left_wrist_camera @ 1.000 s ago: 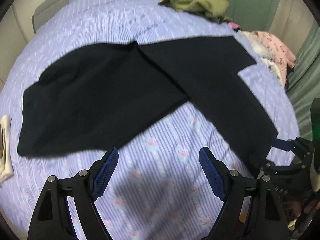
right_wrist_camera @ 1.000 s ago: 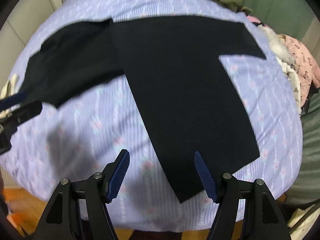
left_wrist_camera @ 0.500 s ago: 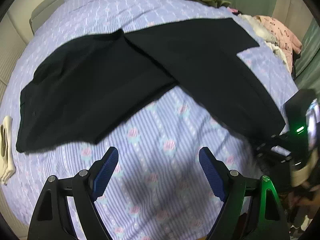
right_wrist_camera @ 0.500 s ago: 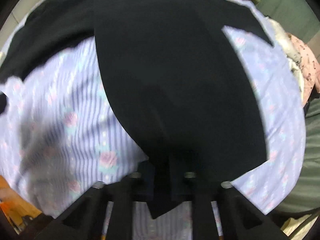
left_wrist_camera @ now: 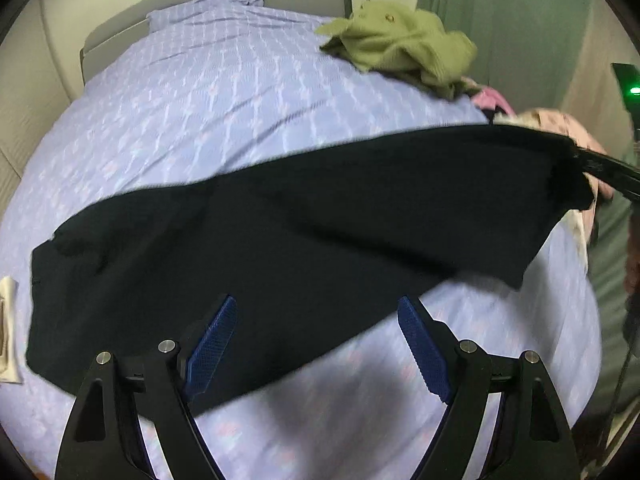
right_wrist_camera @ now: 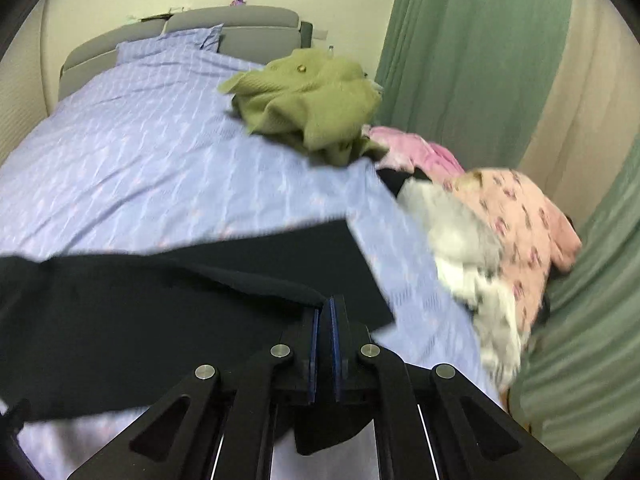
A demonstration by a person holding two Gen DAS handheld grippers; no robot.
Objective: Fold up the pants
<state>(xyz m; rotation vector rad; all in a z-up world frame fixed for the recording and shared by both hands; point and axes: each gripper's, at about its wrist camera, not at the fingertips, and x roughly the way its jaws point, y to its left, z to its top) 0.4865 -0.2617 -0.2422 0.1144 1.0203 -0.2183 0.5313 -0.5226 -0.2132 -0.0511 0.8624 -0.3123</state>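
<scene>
OK, right gripper [right_wrist_camera: 325,312] is clamping the hem end of one leg of the black pants [left_wrist_camera: 280,248], blue pads [right_wrist_camera: 316,340] pressed together with the fabric pinched between them. In the left wrist view that leg is hanging lifted off the bedsheet [left_wrist_camera: 192,112], stretching up toward the right edge of the frame, where the black fingers of the right gripper [left_wrist_camera: 576,158] are meeting the cloth. The rest of the pants is lying flat across the middle of the bed, waist end sitting toward the left edge, near a cream cloth item [left_wrist_camera: 8,328] lying at the bed's left side.

Left gripper [left_wrist_camera: 316,344] is hovering over the near edge of the pants with its jaws standing wide apart, nothing between the blue pads [left_wrist_camera: 212,344]; pads are sitting above the fabric, contact not visible.

Also on the bed: an olive green garment [right_wrist_camera: 308,104] is lying crumpled at the far right, near the grey headboard [right_wrist_camera: 236,28]. A pink garment [right_wrist_camera: 416,148] and a pink patterned piece [right_wrist_camera: 520,212] with white fabric [right_wrist_camera: 460,248] are piling up along the right edge of the bed, beside the green curtain [right_wrist_camera: 480,60]. Both views are showing motion blur around the lifted leg.
</scene>
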